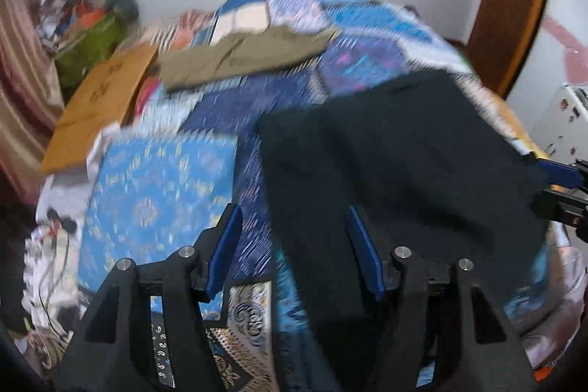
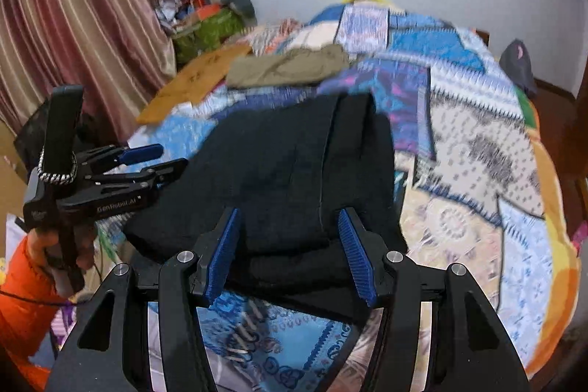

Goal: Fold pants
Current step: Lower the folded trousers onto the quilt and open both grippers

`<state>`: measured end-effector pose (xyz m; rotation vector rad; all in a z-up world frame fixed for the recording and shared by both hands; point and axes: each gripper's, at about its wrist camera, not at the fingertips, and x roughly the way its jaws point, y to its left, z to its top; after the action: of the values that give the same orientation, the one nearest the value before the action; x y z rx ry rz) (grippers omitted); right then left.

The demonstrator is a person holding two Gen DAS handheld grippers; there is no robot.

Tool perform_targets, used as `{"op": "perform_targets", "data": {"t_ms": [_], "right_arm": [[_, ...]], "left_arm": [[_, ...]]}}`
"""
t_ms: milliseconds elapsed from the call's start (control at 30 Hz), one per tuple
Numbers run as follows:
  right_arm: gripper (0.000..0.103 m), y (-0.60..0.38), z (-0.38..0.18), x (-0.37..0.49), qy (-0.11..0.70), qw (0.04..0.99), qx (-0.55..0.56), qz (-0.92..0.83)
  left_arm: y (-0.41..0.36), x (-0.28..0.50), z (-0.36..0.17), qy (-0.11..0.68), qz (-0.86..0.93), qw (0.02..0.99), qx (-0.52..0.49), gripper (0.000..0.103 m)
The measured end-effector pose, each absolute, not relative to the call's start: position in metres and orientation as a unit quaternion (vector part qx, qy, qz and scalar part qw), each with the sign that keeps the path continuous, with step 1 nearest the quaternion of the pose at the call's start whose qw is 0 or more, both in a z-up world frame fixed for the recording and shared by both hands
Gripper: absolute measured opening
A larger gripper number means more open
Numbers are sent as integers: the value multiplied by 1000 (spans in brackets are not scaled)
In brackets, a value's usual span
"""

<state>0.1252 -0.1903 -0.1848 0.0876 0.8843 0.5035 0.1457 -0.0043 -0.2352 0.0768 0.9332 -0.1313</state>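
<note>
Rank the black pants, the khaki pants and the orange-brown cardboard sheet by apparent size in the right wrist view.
1. Black folded pants, largest, though nearest the camera.
2. Olive-khaki folded pants and flat orange-brown cardboard sheet: look alike, so unranked.

Even, soft indoor light, no hard shadows or glare. Motion blur smears the patchwork bedspread [image 1: 228,112] in both views, while each near tool stays sharp. Fisheye bending curves the edges; corners fall black.
</note>
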Motion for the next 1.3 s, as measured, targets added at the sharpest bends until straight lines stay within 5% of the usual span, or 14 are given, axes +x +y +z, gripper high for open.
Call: {"op": "perform_targets", "data": {"t_ms": [100, 500, 767, 1300], "right_arm": [[52, -187, -196, 127, 429, 870, 29, 240], [52, -200, -204, 139, 434, 866, 4, 249], [52, -224, -209, 158, 436, 870, -5, 229], [54, -260, -224, 232, 447, 876, -14, 181]], "left_arm": [[8, 151, -249, 457, -62, 887, 12, 71], [13, 232, -227, 443, -43, 895, 39, 71], [10, 315, -273, 492, -23, 865, 102, 71], [-1, 225, -274, 502, -119, 856, 33, 61]]}}
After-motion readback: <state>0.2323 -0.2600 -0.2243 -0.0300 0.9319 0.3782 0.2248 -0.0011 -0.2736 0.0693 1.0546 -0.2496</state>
